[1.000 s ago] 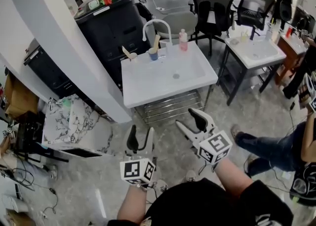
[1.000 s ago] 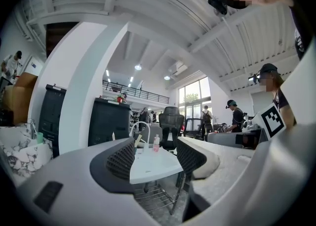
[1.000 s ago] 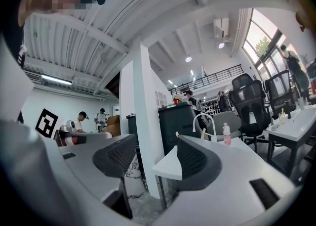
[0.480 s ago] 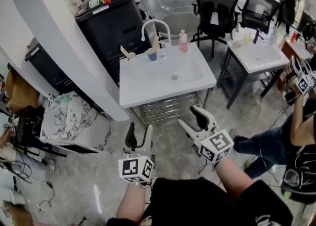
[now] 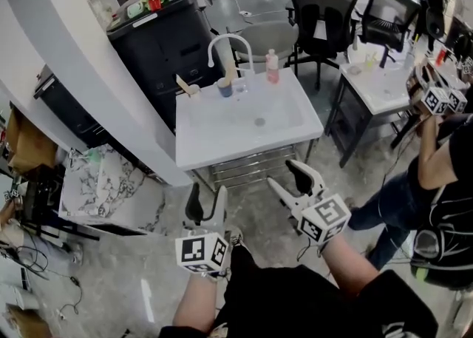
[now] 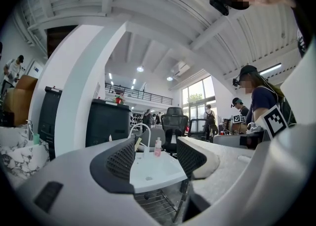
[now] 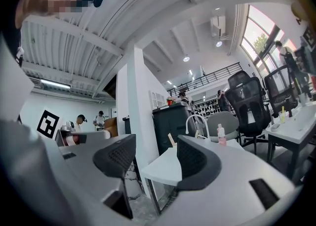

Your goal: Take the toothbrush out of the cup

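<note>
- The left gripper [image 5: 207, 200] is held low over the grey floor [image 5: 148, 270]. In the left gripper view its jaws stand apart, with nothing between them.
- The right gripper [image 5: 284, 178] is just beside it, and its jaws are also open and empty in the right gripper view.
- The white sink [image 5: 222, 137] stands ahead of both pairs of jaws, well apart from them. Neither gripper touches it.
- The blue cup [image 5: 225, 89] stands at the far edge of the sink, at the foot of the curved white faucet [image 5: 222, 42], far ahead of the jaws.
- The toothbrush [image 5: 230, 72] is in the cup. It stands out of the cup's mouth and leans a little.
- A pink bottle [image 5: 273, 67] stands at the same far edge, on the right-jaw side of the faucet.
- Through the open left jaws, the sink [image 6: 153, 173], the faucet [image 6: 141, 132] and the pink bottle [image 6: 158, 147] are visible in the distance.
- Another person [image 5: 436, 159] stands far off on the right gripper's side.
</note>
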